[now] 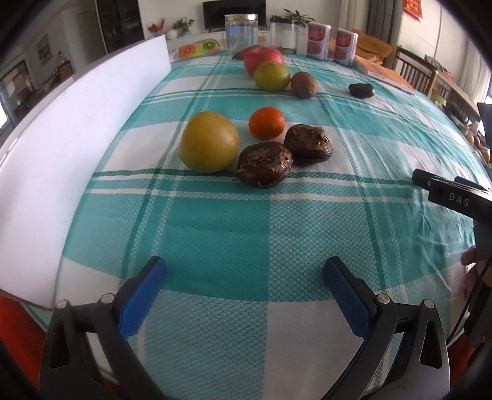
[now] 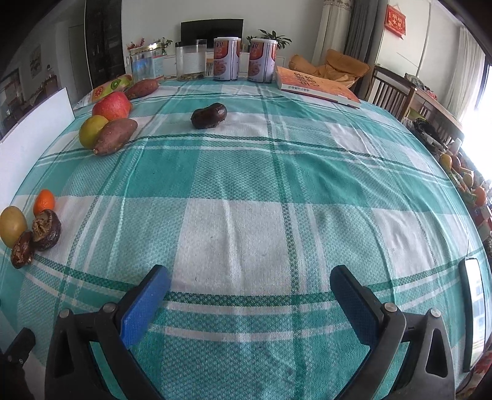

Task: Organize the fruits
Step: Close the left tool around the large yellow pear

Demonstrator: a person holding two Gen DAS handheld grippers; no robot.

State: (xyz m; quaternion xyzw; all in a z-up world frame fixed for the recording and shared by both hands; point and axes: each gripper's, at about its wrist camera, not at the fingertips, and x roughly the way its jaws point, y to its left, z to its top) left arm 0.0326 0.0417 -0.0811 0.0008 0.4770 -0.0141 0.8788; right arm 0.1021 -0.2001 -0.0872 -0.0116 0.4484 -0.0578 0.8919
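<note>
Both grippers wide apart, empty, over the checked-cloth bench [image 2: 246, 215].
Left gripper [image 1: 244, 277]: round yellow fruit [image 1: 209, 141] and flaky dark chestnuts [image 1: 264, 164] ahead. Right gripper [image 2: 249, 286]: one smooth dark chestnut [image 2: 209, 115] far ahead.

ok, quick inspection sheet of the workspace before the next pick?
Surface: teal checked tablecloth, a few wrinkles.
Job's things: near cluster of yellow fruit, mandarin and two water chestnuts; far cluster of red apple, green citrus and sweet potato; lone chestnut apart.
Clutter: cans, jars, book, white foam board.
Grippers: left gripper and right gripper open, empty.
Cables: thin black one by right gripper.
Surroundings: chairs, TV.
</note>
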